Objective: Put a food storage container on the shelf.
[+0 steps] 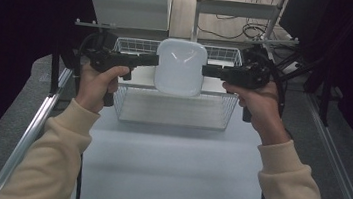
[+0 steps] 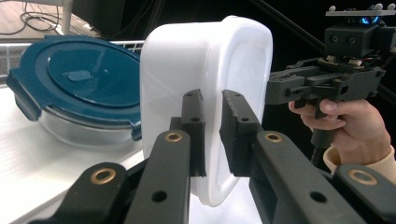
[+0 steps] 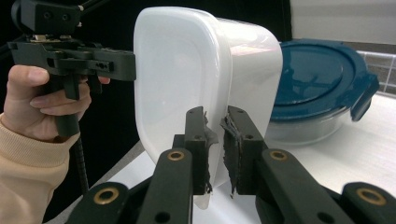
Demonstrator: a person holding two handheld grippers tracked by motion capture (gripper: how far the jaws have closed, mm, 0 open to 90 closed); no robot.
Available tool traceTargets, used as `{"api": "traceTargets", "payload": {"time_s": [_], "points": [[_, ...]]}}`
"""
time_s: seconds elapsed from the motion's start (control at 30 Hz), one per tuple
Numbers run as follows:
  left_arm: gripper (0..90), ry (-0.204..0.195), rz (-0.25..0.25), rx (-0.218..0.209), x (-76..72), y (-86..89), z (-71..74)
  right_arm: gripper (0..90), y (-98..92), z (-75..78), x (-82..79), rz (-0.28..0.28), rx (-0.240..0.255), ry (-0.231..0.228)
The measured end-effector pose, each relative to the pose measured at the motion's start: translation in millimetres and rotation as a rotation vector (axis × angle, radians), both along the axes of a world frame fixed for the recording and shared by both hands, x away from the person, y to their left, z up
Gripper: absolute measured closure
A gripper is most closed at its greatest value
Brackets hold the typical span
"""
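Both the left gripper (image 1: 155,60) and right gripper (image 1: 205,70) pinch the white plastic container (image 1: 180,67) by opposite rims at upper centre: judged light, stiff, slippery.

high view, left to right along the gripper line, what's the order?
Left hand → left gripper → white container, clamped by the rim on both sides above the wire basket → right gripper → right hand.
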State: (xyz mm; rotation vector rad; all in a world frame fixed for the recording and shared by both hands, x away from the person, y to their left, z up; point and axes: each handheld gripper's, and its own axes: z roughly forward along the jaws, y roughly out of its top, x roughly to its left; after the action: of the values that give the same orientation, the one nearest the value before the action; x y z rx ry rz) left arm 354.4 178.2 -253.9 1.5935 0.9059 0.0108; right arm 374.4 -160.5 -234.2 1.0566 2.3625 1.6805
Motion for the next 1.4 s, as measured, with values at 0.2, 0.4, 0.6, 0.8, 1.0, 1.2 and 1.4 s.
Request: {"api": "traceTargets", "payload": {"time_s": [0.2,0.4,0.6,0.8,1.0,1.2,1.4], "points": [[80.7,0.01,0.008,0.0,15.2,1.6,7.5,79.4,2.3,6.7,13.3,-0.003,0.001,0.013],[80.5,0.033,0.014,-0.025,31.3,6.3,13.1,79.4,5.4,16.3,30.1,-0.001,0.029,0.025],[80.5,0.06,0.028,-0.026,44.9,9.3,15.3,79.4,8.6,16.9,45.9,-0.003,0.048,0.044],[80.4,0.075,0.037,-0.014,56.2,7.6,21.1,79.3,10.3,19.3,58.2,-0.018,0.046,0.058],[80.3,0.124,0.044,-0.02,73.0,5.8,15.9,79.2,10.4,17.6,73.2,-0.035,0.042,0.101],[80.0,0.16,0.056,-0.039,86.5,6.6,10.8,78.4,10.9,13.7,87.9,-0.052,0.054,0.148],[78.8,0.227,0.078,-0.093,104.0,9.8,6.4,75.6,14.3,12.8,108.8,-0.074,0.076,0.218]]}}
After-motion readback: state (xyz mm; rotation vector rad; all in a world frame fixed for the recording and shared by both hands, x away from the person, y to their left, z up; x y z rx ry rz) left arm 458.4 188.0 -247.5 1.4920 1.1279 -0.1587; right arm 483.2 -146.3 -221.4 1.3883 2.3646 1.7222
